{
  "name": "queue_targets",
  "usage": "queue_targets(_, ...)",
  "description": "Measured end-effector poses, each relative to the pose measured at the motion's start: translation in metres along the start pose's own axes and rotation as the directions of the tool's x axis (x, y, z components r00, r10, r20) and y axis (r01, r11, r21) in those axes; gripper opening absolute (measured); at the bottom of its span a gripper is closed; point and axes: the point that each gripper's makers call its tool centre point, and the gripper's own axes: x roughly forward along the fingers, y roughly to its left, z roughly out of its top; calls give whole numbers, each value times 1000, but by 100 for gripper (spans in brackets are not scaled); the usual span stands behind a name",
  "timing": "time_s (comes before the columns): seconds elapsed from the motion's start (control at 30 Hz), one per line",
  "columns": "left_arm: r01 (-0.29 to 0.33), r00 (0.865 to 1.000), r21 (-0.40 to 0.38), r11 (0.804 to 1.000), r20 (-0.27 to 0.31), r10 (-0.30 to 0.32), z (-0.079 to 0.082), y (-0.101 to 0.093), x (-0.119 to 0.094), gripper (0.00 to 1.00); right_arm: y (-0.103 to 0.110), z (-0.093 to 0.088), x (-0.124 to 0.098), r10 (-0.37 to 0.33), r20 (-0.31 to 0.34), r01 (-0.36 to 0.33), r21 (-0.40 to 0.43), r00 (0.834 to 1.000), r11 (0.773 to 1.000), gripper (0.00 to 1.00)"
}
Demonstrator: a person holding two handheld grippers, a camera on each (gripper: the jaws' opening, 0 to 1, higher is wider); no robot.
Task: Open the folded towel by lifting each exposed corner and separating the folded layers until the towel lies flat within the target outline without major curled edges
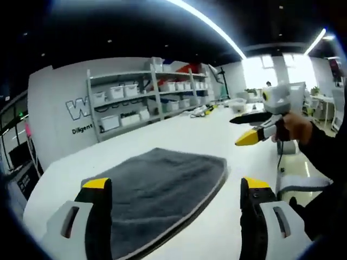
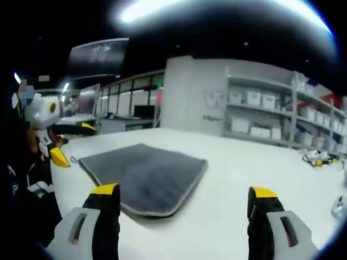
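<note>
In the left gripper view, a grey wall with big white letters [image 1: 77, 108] stood at the far left. Next to it was a shelf unit [image 1: 145, 97] with white bins [image 1: 115, 92] on its boards; what the bins held could not be seen. In front lay the white table [image 1: 179, 130], and on it the folded grey towel [image 1: 157, 189], flat, between the wide-open jaws of the left gripper [image 1: 176, 187], which grasped nothing. Nothing stood between the jaws and the towel. Some small things [image 1: 201, 111] lay at the far end of the table, too small to name. At the right, a hand [image 1: 297, 130] held the right gripper [image 1: 250, 128] above the table, its jaws apart and empty.

In the right gripper view, the left gripper [image 2: 70, 142] showed at the left edge, just beside the towel's [image 2: 142, 176] corner but not touching it. The towel lay left of the middle, near the right gripper's [image 2: 184, 196] spread jaws. Further right were shelves [image 2: 271, 119] with white boxes [image 2: 252, 98], and small yellow-and-white items [image 2: 317, 157] on the table [image 2: 227, 162].
</note>
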Motion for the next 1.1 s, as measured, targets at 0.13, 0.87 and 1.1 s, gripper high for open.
queue_targets(0.13,35,999,42,999,-22,-34,-2,-17,15,94,-5,1,-1,8,-10,-8,-17,1000,1000,100)
queue_targets(0.87,86,995,130,988,-52,-80,11,-53,56,81,-28,62,17,73,-44,-82,-251,996,964,99)
queue_targets(1.1,119,991,203,972,-84,-104,13,-63,66,85,-28,78,27,135,-99,-159,-303,986,940,99)
